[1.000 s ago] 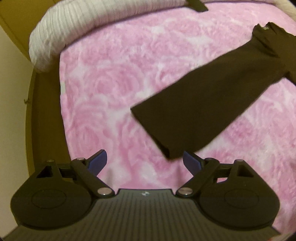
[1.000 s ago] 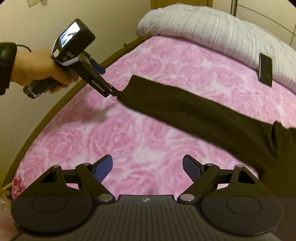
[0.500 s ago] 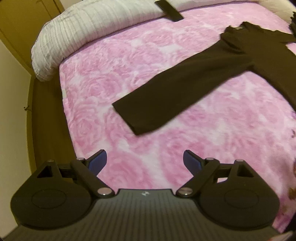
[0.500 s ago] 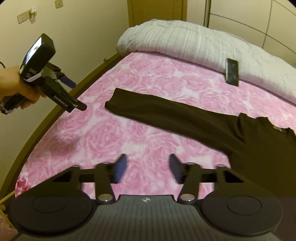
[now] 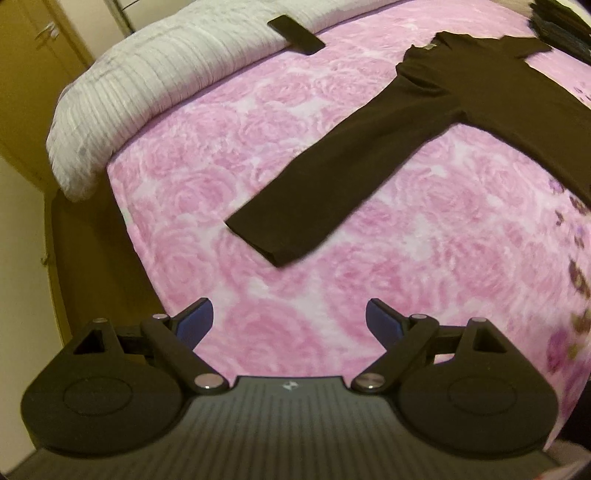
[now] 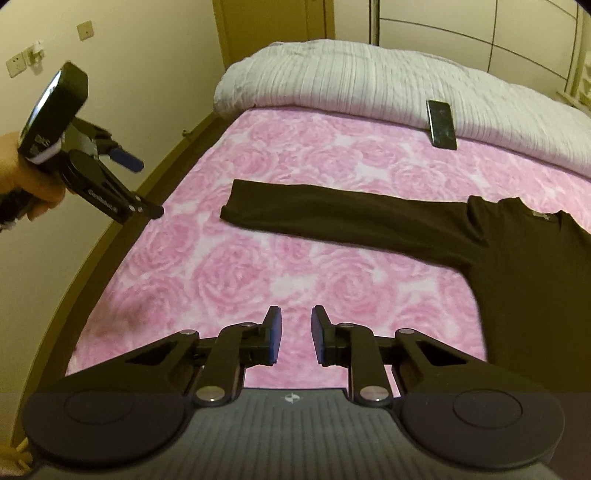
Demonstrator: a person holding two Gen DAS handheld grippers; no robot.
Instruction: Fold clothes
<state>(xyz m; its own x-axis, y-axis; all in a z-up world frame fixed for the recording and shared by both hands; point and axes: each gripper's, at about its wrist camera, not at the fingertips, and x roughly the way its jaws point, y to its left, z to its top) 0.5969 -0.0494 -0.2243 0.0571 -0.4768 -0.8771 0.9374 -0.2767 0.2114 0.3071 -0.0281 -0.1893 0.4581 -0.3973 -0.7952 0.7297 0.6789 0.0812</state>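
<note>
In the left wrist view, your left hand-held gripper point(image 5: 289, 321) is released, its jaws wide apart and nothing between them. It hangs over the bed point(image 5: 258, 302), and the shirt point(image 5: 461, 85) lies ahead and to the right of it, with the sleeve point(image 5: 332, 177) stretched out flat toward you. The cuff point(image 5: 266, 240) is the nearest part, but it is apart from your fingertips. If you reach for it too shallow, the pads may also pinch the pink cover under it and drag the whole bedding. A phone point(image 5: 295, 35) rests far ahead on the white duvet point(image 5: 155, 88); a strong pull on the cover could make it slide.

In the right wrist view, your right hand-held gripper point(image 6: 296, 338) is closing with nothing between its jaws, only the pink cover below. The shirt body is to the right of it and the sleeve runs ahead, across the view. With such a narrow gap you cannot take fabric, so you must open again before a grasp. The left hand-held gripper point(image 6: 147, 188) shows far to the left, off the cuff. If you fold the sleeve with only one corner held, it may twist and wrinkle.
</note>
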